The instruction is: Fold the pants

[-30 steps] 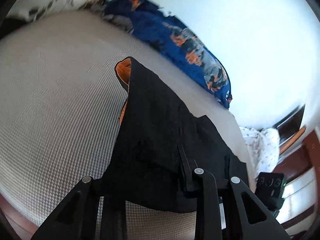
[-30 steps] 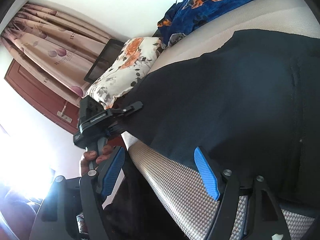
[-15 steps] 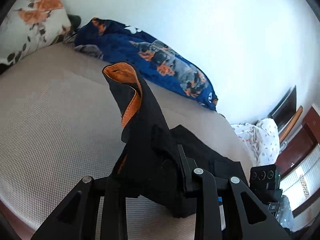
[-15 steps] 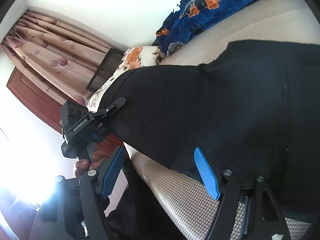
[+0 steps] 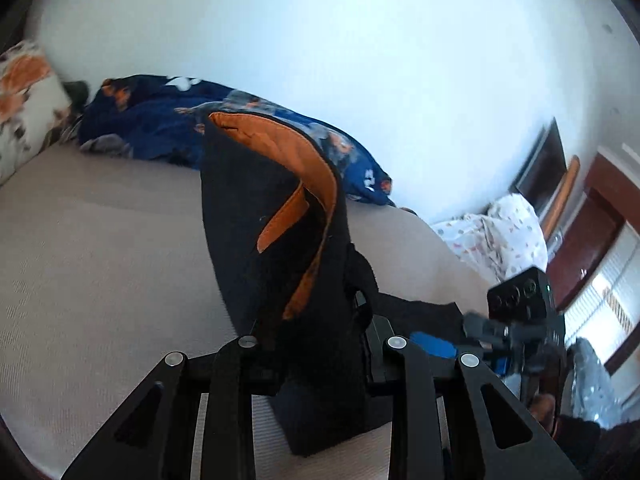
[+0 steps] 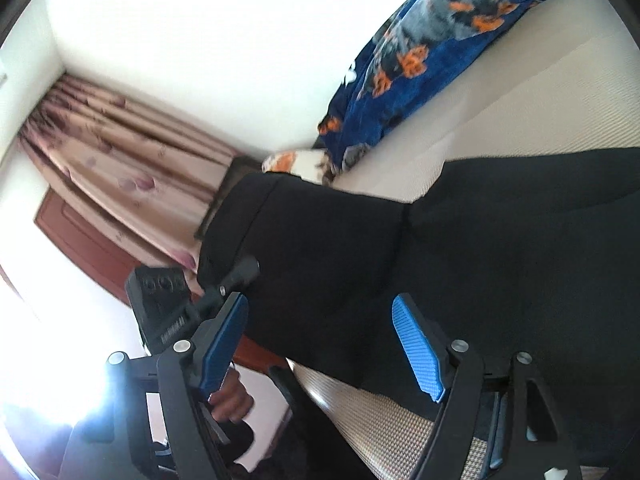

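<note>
The black pants [image 5: 272, 216] with an orange lining [image 5: 316, 168] hang bunched from my left gripper [image 5: 320, 344], which is shut on the cloth and holds it up off the bed [image 5: 100, 260]. In the right wrist view the pants [image 6: 480, 248] spread over the bed's front edge. My right gripper [image 6: 320, 344] stands low in front of them, its jaws opening. The cloth's edge runs between the blue pads [image 6: 416, 352], which do not press on it. The left gripper's tip [image 6: 240, 272] grips the lifted fold at left.
A blue floral blanket [image 5: 160, 120] lies along the wall, with a floral pillow [image 5: 20, 92] at far left and a white dotted cloth [image 5: 500, 232] at right. A curtain [image 6: 120, 152] and a brown door [image 6: 80, 240] stand behind. A hand [image 6: 232, 396] holds the left gripper.
My left gripper has risen and rolled, lifting the pants so the orange lining faces the camera. The right gripper has come closer to the cloth's edge, its pads slightly wider.
</note>
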Motion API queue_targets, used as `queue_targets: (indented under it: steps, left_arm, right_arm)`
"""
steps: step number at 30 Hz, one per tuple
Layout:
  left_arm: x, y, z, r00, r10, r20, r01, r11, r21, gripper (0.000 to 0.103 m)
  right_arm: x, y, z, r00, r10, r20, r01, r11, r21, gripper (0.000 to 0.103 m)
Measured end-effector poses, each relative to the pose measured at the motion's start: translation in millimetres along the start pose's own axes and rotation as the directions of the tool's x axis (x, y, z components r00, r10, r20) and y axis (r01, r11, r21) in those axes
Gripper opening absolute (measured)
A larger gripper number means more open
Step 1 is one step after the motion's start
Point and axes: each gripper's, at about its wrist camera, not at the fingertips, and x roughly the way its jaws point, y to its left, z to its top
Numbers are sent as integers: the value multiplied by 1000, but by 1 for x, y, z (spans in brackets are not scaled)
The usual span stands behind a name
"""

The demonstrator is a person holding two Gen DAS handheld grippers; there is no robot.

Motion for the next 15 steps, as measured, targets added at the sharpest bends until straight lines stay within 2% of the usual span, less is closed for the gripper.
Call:
queue_targets:
  steps: [6, 11, 15]
  left_arm:
    - [19, -26, -1, 999, -19, -30, 21, 998, 59, 28]
    - [35, -49, -6, 998, -19, -60, 26, 993, 115, 28]
    - [49, -67, -13, 996, -20, -88, 34, 987, 159, 28]
  right_arm:
    - [-14, -3, 18, 998, 51, 41, -53, 998, 44, 74]
    - [-9, 6, 38, 991, 129, 18, -130, 989, 70, 79]
    - [-6, 11, 51, 990, 139, -13, -138, 988, 74, 83]
